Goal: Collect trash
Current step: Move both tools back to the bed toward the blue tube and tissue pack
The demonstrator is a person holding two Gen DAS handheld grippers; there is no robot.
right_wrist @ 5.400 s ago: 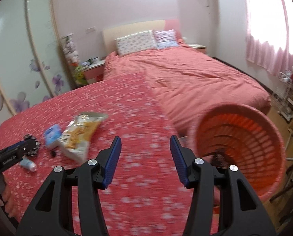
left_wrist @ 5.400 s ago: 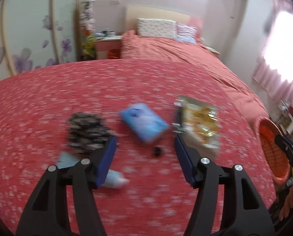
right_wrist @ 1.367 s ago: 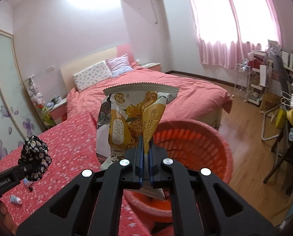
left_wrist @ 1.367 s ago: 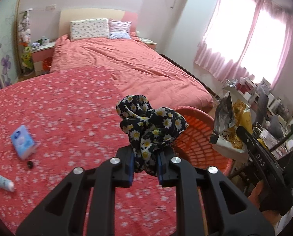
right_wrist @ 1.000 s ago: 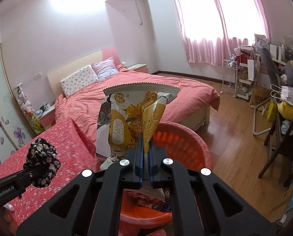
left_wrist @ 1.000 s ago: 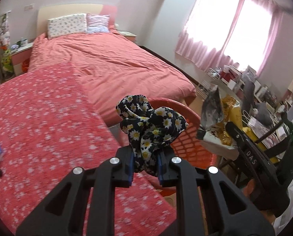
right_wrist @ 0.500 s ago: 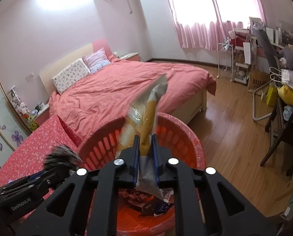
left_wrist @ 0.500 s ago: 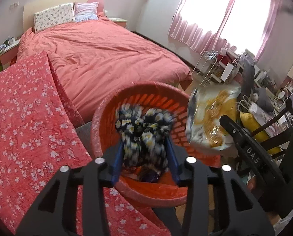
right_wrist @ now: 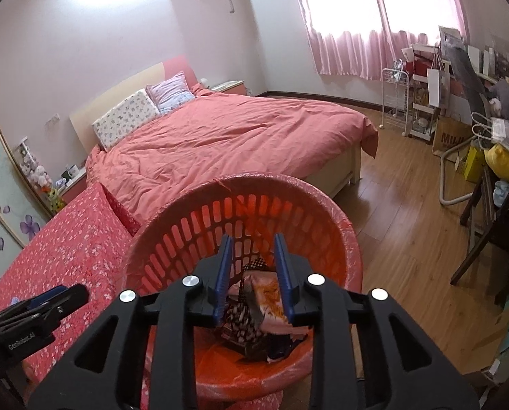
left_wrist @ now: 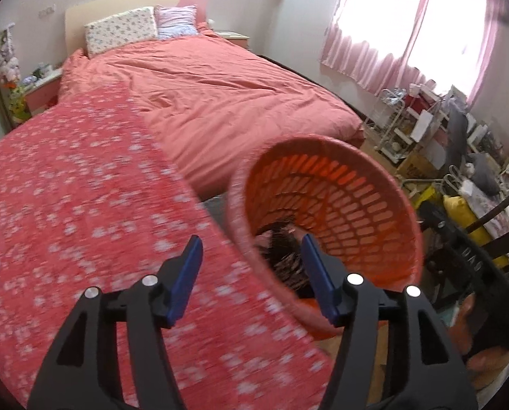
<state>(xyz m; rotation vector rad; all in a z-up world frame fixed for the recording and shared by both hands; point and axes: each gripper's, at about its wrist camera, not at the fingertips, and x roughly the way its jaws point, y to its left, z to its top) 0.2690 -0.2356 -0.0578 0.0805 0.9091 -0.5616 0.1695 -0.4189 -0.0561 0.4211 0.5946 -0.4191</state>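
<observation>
both spread, jaws just opening, nothing pinched: left hand-held gripper, right hand-held gripper. inside the orange basket: floral cloth and snack bag.

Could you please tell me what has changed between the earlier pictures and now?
Both grippers have just been opening and now hold nothing: the left gripper let go of the floral cloth and the right gripper the snack bag, which now lie in the orange basket. The basket kept its place beside the red spread.
</observation>
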